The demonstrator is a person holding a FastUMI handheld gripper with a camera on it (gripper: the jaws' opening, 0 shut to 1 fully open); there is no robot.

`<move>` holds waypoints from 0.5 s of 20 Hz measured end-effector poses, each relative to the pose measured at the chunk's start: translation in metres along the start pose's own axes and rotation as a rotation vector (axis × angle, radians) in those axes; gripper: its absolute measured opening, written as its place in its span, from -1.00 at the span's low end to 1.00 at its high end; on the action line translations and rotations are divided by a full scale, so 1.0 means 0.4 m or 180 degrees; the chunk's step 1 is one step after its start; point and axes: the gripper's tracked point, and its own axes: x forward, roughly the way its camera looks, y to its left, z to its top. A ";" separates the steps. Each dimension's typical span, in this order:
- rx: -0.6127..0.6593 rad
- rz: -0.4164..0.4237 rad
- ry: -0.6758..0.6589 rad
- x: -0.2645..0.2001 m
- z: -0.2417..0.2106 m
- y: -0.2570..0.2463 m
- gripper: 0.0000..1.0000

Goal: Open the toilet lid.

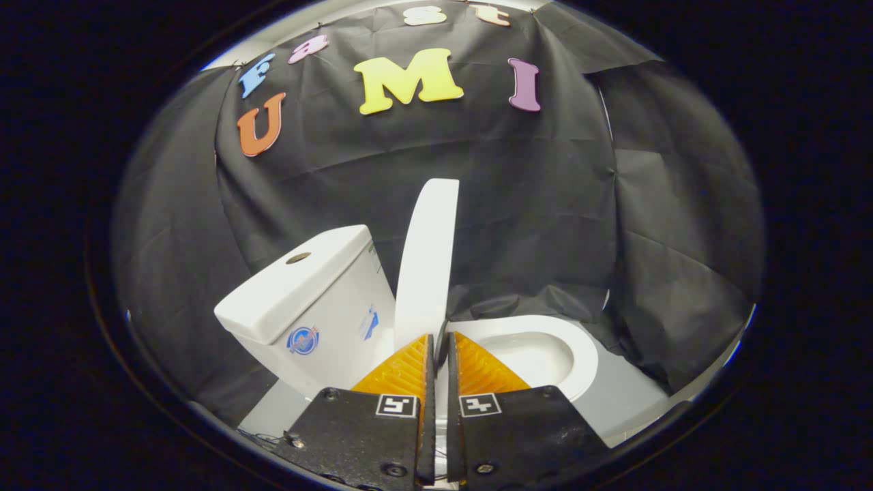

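Observation:
The white toilet stands just ahead of my gripper. Its lid is raised upright and seen edge-on, leaning back toward the tank. The seat and open bowl lie to the right of the lid, just beyond the fingertips. My fingers are almost together with only a thin slit between them, their tips close in front of the lid's lower end near the hinge. I see nothing held between them.
Black cloth walls close in behind and on both sides of the toilet. A pale floor shows to the right of the bowl and a strip of it to the left under the tank.

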 end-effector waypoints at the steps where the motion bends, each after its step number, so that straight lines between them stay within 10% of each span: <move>1: -0.0009 0.0040 0.0001 0.001 -0.001 0.018 -0.81; 10: -0.0368 0.0075 0.0028 0.010 -0.002 0.136 -0.80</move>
